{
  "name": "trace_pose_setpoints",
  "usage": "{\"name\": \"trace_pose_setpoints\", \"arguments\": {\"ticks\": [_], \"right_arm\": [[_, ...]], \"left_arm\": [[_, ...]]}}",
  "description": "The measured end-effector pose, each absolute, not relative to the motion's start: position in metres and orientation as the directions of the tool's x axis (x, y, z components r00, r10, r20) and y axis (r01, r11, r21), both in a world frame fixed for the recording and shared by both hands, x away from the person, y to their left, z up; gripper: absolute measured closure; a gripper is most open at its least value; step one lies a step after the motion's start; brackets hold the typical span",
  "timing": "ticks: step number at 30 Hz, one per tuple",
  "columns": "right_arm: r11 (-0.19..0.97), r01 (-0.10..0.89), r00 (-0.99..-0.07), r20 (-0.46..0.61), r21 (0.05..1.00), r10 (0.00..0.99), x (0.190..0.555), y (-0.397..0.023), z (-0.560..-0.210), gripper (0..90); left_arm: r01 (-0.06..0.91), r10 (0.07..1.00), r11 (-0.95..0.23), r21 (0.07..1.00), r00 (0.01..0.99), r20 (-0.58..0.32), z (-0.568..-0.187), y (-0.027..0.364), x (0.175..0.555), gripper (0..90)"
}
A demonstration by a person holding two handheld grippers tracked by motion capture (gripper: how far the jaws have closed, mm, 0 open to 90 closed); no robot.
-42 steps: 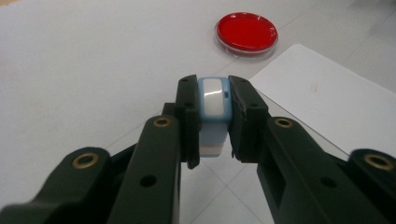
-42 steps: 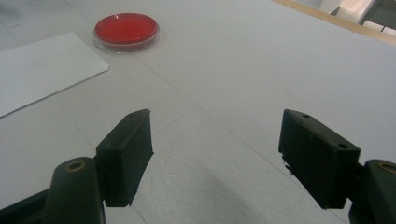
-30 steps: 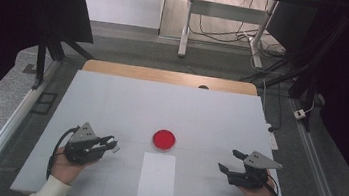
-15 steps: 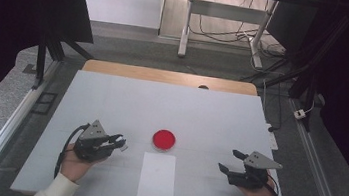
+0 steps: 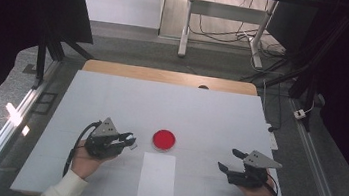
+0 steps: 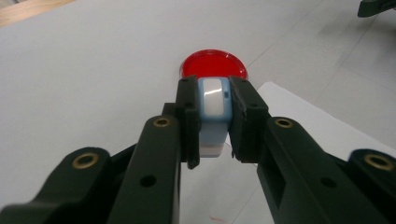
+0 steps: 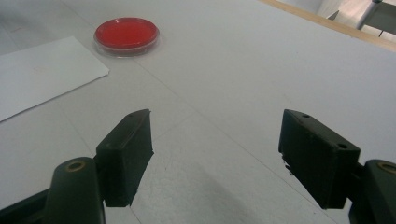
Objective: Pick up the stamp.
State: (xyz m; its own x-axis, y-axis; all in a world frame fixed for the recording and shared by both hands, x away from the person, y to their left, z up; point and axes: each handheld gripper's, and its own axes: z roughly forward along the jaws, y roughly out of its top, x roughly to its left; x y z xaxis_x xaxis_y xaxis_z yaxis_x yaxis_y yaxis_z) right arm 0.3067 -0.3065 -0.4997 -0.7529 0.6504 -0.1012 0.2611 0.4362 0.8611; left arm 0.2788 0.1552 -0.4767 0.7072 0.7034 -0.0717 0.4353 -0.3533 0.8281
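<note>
Clamping a small blue-and-white block [image 6: 214,108] in the left gripper [image 6: 214,116] just short of the red dish [image 5: 164,140] — right gripper [image 7: 215,154] gaping, gripping nothing, right of the dish — risking nudging the dish or dropping the block if pinched too lightly.

The near edge of the red dish [image 6: 214,64] hides behind the little blue and white thing [image 6: 214,112] in the left tongs [image 6: 214,122], and that thing is too blurry to tell.

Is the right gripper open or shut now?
Open: in the right gripper view the right gripper shows its two jaws far apart, with nothing between them.
</note>
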Motion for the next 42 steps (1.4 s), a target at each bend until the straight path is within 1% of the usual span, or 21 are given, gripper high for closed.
{"name": "trace_pose_setpoints", "arguments": {"ticks": [14,30,33,36,42], "right_arm": [[0.436,0.25,-0.761,-0.103,0.864,0.641,0.311,-0.301,-0.5,25.7],[0.439,0.259,-0.754,-0.103,0.86,0.648,0.31,-0.301,-0.5,25.7],[0.439,0.257,-0.759,-0.101,0.861,0.643,0.31,-0.301,-0.501,25.7],[0.44,0.254,-0.761,-0.102,0.862,0.64,0.311,-0.301,-0.501,25.7],[0.444,0.257,-0.76,-0.105,0.858,0.642,0.31,-0.301,-0.501,25.7]], "left_arm": [[0.402,0.661,-0.379,0.834,0.748,-0.059,-0.466,0.122,0.291,74.5],[0.387,0.6,-0.399,0.831,0.795,-0.082,-0.464,0.081,0.303,74.5],[0.376,0.59,-0.414,0.829,0.805,-0.07,-0.464,0.074,0.302,74.5],[0.37,0.584,-0.417,0.83,0.809,-0.067,-0.464,0.07,0.302,74.5],[0.374,0.575,-0.398,0.838,0.813,-0.09,-0.463,0.068,0.303,74.5]]}}
